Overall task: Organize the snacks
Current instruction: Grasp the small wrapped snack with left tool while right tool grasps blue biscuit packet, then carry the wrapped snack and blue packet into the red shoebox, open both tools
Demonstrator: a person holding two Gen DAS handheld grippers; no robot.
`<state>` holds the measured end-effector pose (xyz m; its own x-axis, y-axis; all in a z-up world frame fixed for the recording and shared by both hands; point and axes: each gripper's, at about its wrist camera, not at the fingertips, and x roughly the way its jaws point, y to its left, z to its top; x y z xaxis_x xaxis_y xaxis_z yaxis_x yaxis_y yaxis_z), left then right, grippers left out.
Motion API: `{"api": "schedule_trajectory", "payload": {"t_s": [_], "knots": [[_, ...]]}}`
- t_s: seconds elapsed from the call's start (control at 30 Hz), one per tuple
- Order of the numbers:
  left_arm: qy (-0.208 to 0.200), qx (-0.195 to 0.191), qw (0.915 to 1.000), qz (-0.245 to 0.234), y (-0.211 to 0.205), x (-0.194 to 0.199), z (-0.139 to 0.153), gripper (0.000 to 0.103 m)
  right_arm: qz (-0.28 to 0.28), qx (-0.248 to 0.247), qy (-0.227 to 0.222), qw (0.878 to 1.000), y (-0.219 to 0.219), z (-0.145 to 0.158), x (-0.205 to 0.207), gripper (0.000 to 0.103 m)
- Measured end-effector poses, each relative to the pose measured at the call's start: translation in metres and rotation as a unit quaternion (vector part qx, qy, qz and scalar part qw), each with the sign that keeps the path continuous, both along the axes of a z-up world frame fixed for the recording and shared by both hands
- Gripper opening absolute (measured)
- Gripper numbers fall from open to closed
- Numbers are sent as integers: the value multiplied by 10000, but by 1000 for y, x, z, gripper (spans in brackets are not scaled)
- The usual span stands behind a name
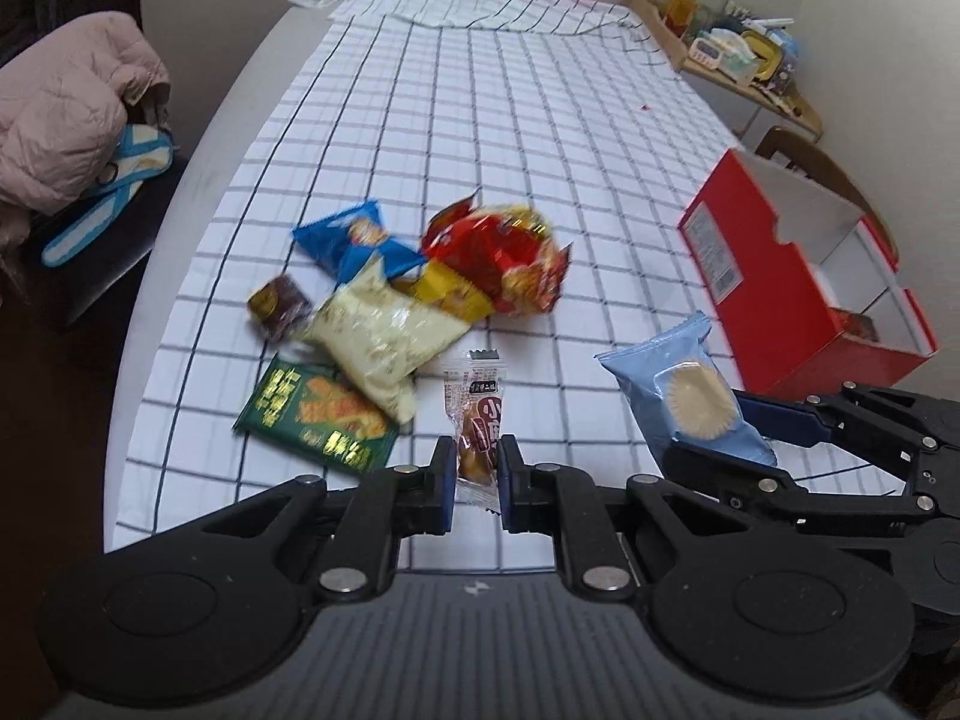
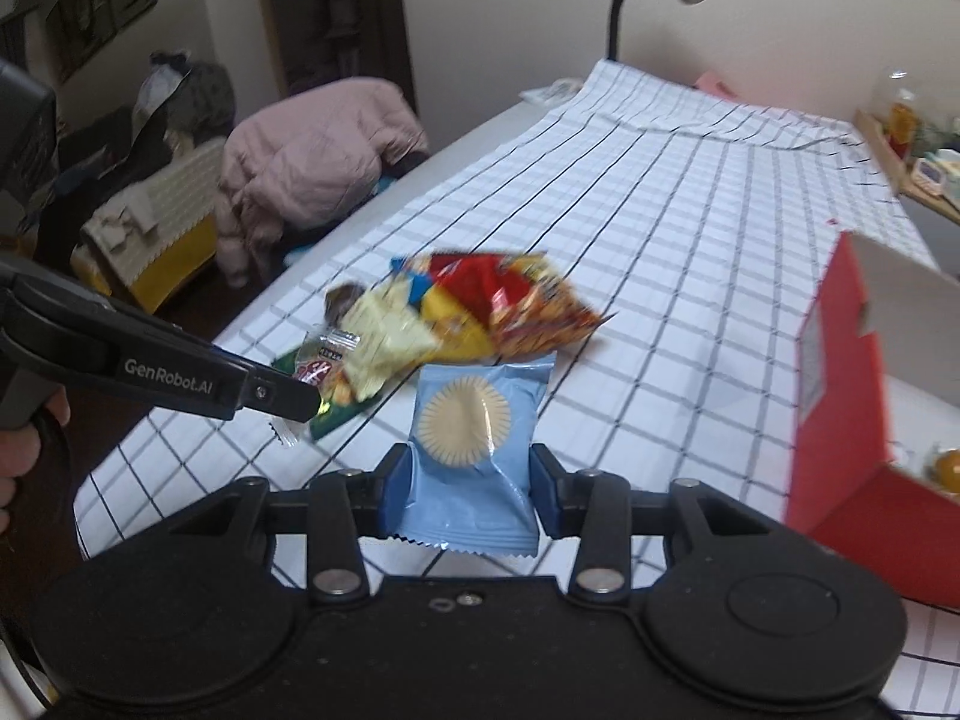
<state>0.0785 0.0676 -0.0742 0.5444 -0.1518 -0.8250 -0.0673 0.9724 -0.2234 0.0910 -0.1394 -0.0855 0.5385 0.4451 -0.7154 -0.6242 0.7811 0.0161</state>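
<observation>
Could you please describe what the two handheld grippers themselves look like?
Both are matte black plastic linkages with silver pivot pins and round discs at the base. The left gripper and right gripper have blue finger pads. The left one's side reads "GenRobot.AI" in white; a bare hand holds its handle.

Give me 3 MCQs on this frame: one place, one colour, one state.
1. Where is the red box? A) right of the snack pile B) on the chair C) under the lamp
2. What colour is the packet in the right gripper? A) green B) light blue C) red
3. The left gripper is: A) wide open, empty B) out of view C) shut on a small clear packet

A: it sits at the cloth's right edge.
B: blue wrapper, round cake printed.
C: both fingers press the packet.
</observation>
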Motion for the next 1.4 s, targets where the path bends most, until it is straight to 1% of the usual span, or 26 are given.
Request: {"api": "schedule_trajectory", "payload": {"t_s": [0.17, 0.37, 0.67, 0.8, 1.07, 1.3, 1.4], "knots": [[-271, -30, 9993, -241, -21, 12, 27, 13, -277, 37, -143, 9995, -21, 24, 3, 40], [-534, 22, 9968, -590, -55, 29, 53, 13, -587, 134, -366, 9975, -51, 49, 8, 40], [-774, -15, 9909, -1106, -117, 59, 80, 13, -1129, 254, -581, 9916, -103, 74, 24, 40], [-814, 30, 9878, -1331, -148, 73, 84, 13, -1373, 248, -586, 9885, -128, 78, 35, 40], [-823, 47, 9835, -1613, -202, 97, 84, 13, -1713, 129, -605, 9833, -171, 79, 55, 40], [-658, 64, 9824, -1745, -234, 126, 76, 13, -1962, 86, -565, 9789, -204, 77, 73, 40], [-559, 119, 9832, -1735, -246, 139, 69, 14, -2073, 120, -450, 9772, -219, 74, 84, 40]]}}
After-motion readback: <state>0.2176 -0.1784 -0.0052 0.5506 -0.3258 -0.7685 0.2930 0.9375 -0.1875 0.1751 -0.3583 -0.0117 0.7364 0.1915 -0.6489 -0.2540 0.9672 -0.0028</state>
